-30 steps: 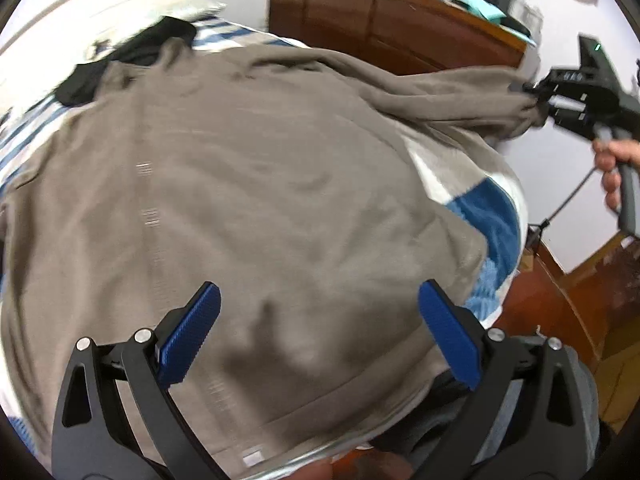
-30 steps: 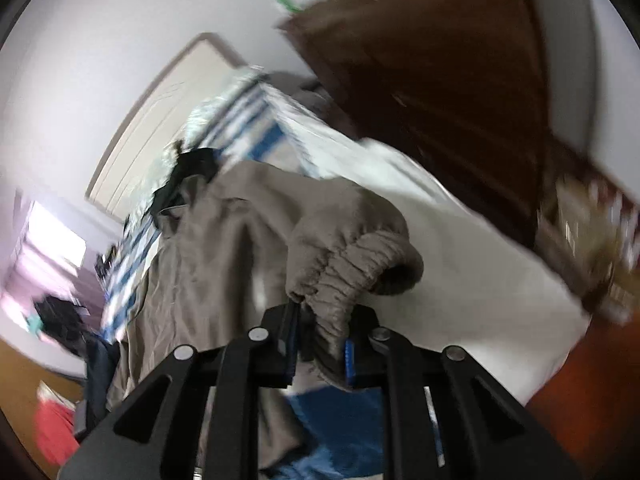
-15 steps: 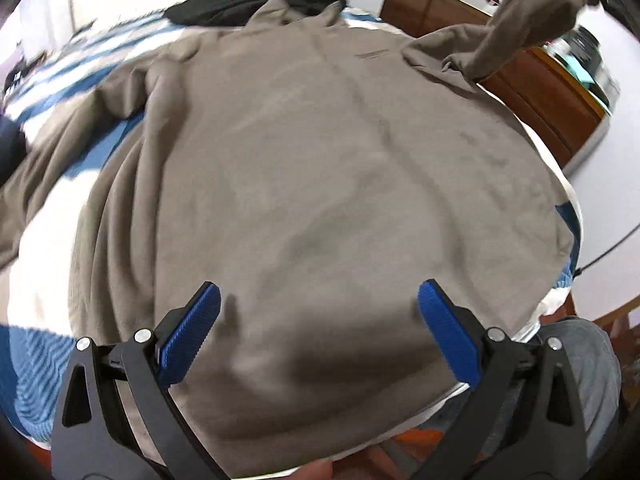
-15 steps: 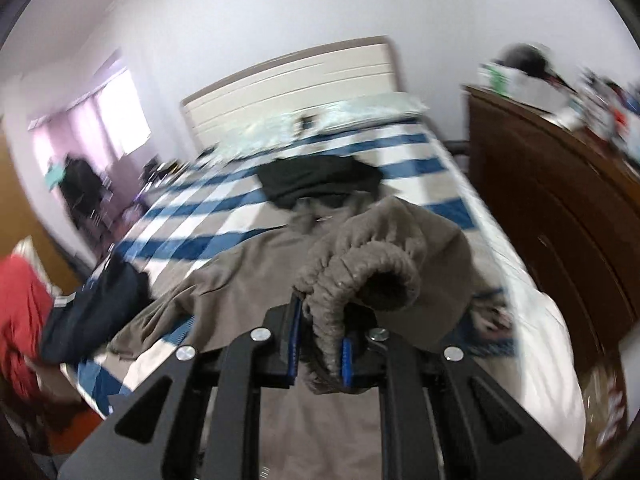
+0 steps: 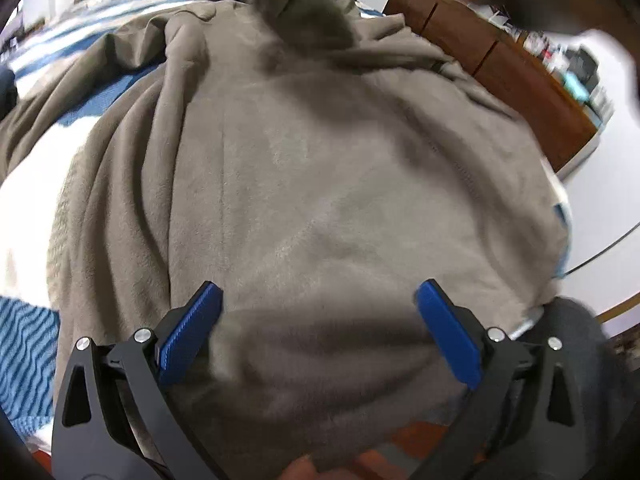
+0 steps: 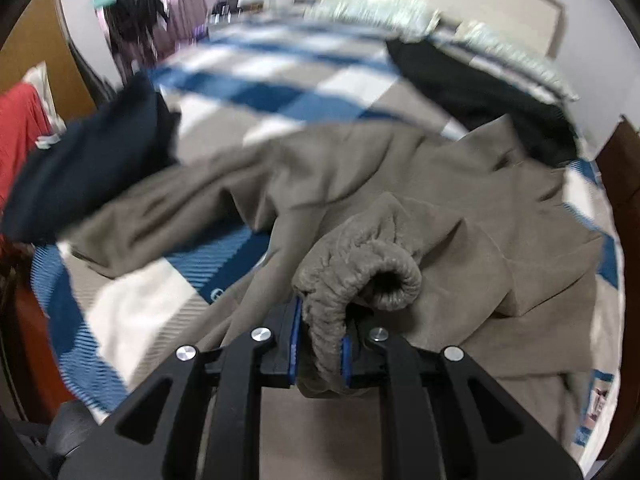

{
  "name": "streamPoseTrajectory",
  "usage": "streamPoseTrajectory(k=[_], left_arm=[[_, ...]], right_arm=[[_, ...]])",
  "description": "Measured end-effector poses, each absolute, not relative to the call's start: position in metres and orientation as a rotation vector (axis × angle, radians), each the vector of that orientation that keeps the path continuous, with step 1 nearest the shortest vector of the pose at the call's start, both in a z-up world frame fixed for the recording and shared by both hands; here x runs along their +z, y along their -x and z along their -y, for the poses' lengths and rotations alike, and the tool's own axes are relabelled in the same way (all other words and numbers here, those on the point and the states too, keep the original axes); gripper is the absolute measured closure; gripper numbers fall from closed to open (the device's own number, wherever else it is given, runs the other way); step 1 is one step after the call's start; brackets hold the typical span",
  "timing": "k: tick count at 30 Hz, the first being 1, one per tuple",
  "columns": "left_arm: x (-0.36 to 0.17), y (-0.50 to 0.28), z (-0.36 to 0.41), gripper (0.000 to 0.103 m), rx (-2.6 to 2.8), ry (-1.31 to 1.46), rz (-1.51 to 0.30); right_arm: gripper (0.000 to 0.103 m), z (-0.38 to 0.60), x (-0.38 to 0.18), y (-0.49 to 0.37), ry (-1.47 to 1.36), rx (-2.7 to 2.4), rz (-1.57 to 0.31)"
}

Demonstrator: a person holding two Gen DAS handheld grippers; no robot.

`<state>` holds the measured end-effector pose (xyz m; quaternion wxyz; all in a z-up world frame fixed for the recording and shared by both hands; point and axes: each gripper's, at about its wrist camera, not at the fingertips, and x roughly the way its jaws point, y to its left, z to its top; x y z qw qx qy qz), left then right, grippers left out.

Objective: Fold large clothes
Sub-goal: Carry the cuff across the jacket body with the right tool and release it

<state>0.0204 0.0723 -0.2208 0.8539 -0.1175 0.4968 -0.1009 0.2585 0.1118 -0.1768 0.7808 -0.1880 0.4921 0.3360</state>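
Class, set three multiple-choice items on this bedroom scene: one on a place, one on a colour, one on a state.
1. Where does the black garment lie?
A. near the headboard
B. on the floor
C. on the dresser

2. What colour are the left gripper's pads?
A. red
B. blue
C. green

3. What is the right gripper doing?
A. hanging open
B. holding a pillow
C. clamping the grey-brown fleece sweatshirt's ribbed cuff

Answers: 1 A, it lies at the bed's far end; 2 B, both pads show blue; 3 C, the cuff sits pinched between its fingers.
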Motion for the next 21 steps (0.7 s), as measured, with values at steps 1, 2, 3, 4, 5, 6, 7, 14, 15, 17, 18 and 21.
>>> streamPoseTrajectory(k=[1, 2, 3, 4, 5, 6, 7, 14, 15, 17, 18, 21], left_arm=[[-0.213, -0.018, -0.08, 0.006, -0.208, 0.275, -1.042], [-0.207, -0.015, -0.087, 0.006, -0.191, 0.275, -1.035], [-0.201, -0.011, -0.093, 0.006, -0.176, 0.266, -1.021], [-0.198, -0.008, -0.1, 0.006, -0.158, 0.256, -1.007], [-0.192, -0.004, -0.112, 0.006, -0.126, 0.253, -0.991], [-0.188, -0.001, -0.121, 0.006, -0.108, 0.263, -0.978], [-0.183, 0.001, -0.134, 0.006, -0.083, 0.288, -0.966], [-0.176, -0.006, -0.219, 0.006, 0.064, 0.446, -0.969], [-0.176, -0.007, -0.232, 0.006, 0.101, 0.453, -0.975], [-0.175, -0.007, -0.257, 0.006, 0.176, 0.462, -0.969], [-0.176, -0.006, -0.269, 0.006, 0.182, 0.487, -0.95], [-0.177, -0.001, -0.307, 0.006, 0.242, 0.54, -0.907]], right_arm=[[0.087, -0.123, -0.189, -0.259, 0.419, 0.728, -1.077], [0.087, -0.131, -0.197, -0.262, 0.426, 0.73, -1.09], [0.087, -0.14, -0.205, -0.264, 0.431, 0.735, -1.105], [0.087, -0.146, -0.214, -0.267, 0.437, 0.741, -1.124], [0.087, -0.151, -0.225, -0.268, 0.438, 0.744, -1.151], [0.086, -0.155, -0.234, -0.269, 0.437, 0.743, -1.175], [0.086, -0.154, -0.241, -0.272, 0.435, 0.743, -1.195], [0.083, -0.141, -0.265, -0.279, 0.294, 0.747, -1.275], [0.081, -0.14, -0.262, -0.279, 0.291, 0.755, -1.274], [0.062, -0.138, -0.253, -0.275, 0.288, 0.789, -1.265], [0.055, -0.137, -0.248, -0.272, 0.287, 0.817, -1.255], [0.038, -0.136, -0.237, -0.262, 0.314, 0.852, -1.213]])
